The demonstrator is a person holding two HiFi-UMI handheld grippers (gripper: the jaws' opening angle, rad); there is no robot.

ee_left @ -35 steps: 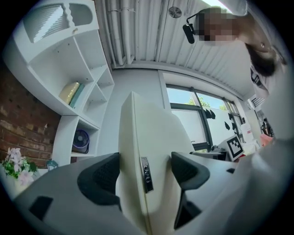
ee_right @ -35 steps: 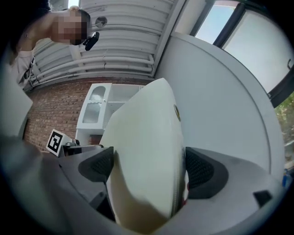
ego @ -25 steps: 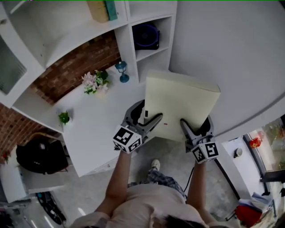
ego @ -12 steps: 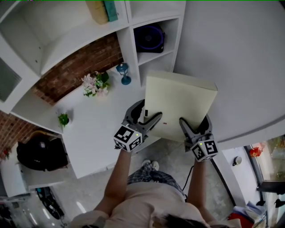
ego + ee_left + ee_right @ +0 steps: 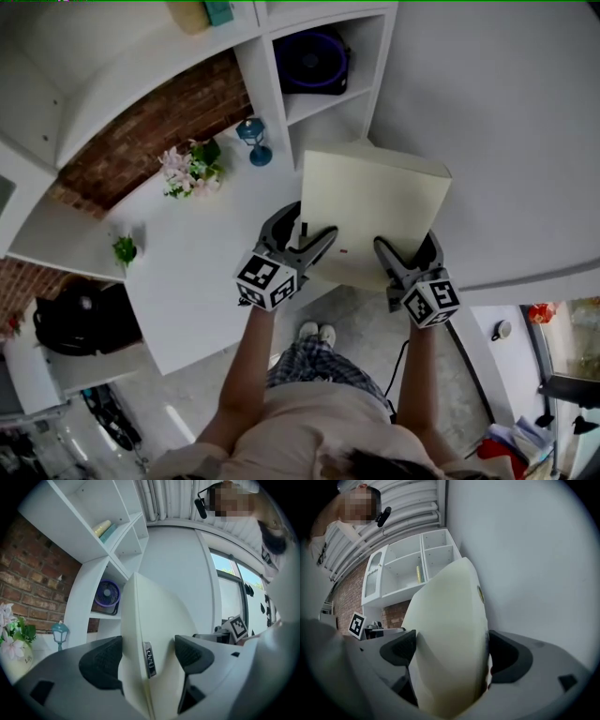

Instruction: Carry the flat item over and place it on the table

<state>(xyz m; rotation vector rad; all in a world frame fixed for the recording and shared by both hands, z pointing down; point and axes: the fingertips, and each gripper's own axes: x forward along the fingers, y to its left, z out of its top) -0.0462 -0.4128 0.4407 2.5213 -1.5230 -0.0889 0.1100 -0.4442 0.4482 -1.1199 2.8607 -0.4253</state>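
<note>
Box (image 5: 375,202) clamped by left hand-held gripper (image 5: 146,660) and right hand-held gripper (image 5: 451,654); head view alone shows shoes (image 5: 318,333).

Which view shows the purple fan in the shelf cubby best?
The left gripper view: the purple fan turns its round face toward the camera. The head view shows it dark, from above. The right gripper view doesn't show it.

**A:** Open room? The white tabletop (image 5: 202,281) lies bare at nine o'clock from the cream flat panel (image 5: 370,206), one broad free strip.

**B:** It's crowded farther out, though. Pink flowers in a pale pot (image 5: 187,171) at ten, small teal lantern (image 5: 253,141) near them, tiny green potted plant (image 5: 124,249) by the far edge.

**A:** And twelve o'clock?

**B:** White shelf unit (image 5: 262,94), purple round fan (image 5: 314,58) filling its cubby. Pale grey wall (image 5: 497,122) shuts off one through three.
</note>
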